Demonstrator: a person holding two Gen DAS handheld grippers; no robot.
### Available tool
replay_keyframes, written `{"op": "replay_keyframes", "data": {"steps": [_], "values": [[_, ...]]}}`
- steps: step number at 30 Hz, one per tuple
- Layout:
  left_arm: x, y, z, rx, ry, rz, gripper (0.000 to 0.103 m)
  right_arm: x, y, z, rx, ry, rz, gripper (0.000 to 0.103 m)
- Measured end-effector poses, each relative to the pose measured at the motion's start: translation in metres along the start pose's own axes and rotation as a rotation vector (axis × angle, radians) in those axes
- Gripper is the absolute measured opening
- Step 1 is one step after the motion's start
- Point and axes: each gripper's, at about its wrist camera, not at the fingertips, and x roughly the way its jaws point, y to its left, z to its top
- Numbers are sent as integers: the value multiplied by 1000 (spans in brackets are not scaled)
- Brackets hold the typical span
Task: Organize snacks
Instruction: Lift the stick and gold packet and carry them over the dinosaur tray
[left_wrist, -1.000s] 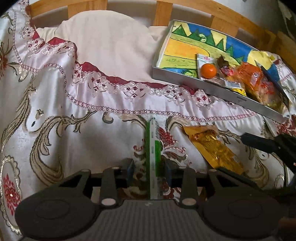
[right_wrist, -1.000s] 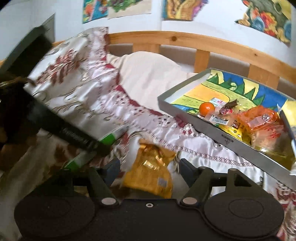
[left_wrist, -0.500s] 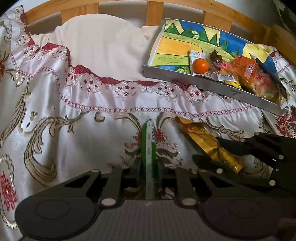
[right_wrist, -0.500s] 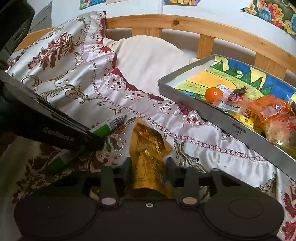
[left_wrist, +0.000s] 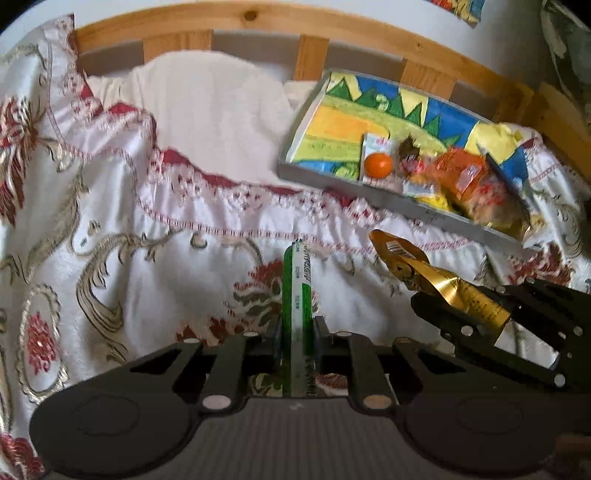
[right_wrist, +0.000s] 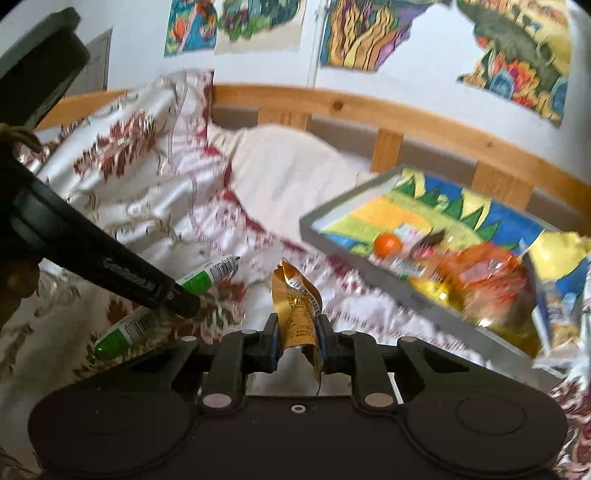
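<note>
**Two snacks gripped, tray ahead and to the right**

Two packets in hand, one per gripper. Green-and-white stick packet clamped between the closed fingers of the left gripper, long axis pointing straight forward along the fingers, far tip raised just clear of the bedspread. Gold foil packet pinched in the right gripper, crumpled, upper end standing up and free, lower end trailing under the fingers.

Grey tray with a painted bottom resting on the bed near the wooden headboard, tilted, already holding an orange, an orange-wrapped packet and several smaller wrappers bunched toward its right end. Left half of the tray floor mostly bare.

Key relation for the coming move: tray forward and to the right of both grippers, near rim facing them. Right gripper closer, judging from its own view, where the near rim sits just beyond the gold packet. From the left gripper, tray well apart, across the embroidered border of the bedspread. Stick packet's long axis roughly square to the near rim, so probably a swing rightward and a lift over the rim before release. Likely right hand first, with the left crossing behind; some risk of the two grippers fouling each other.
</note>
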Motion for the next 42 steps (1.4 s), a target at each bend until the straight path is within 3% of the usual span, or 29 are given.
{"op": "replay_keyframes", "data": {"steps": [9, 15, 19, 23, 30, 36, 42], "values": [[-13, -29, 35, 29, -54, 13, 18, -28, -25, 17, 37, -124, -69, 20], [3, -59, 74, 66, -103, -9, 18, -39, -71, 29, 101, -202, -209, 20], [22, -84, 101, 29, -124, -33, 18, -44, -102, 32, 120, -237, -299, 20], [49, -105, 124, 5, -123, -39, 18, -37, -129, 32, 124, -240, -366, 20], [94, -140, 157, 50, -117, -56, 18, -14, -184, 29, 223, -256, -463, 20], [119, -164, 172, 119, -111, -54, 18, 15, -214, 19, 294, -208, -468, 20], [136, -172, 169, 137, -102, -35, 18, 32, -218, 15, 326, -171, -437, 21]]}}
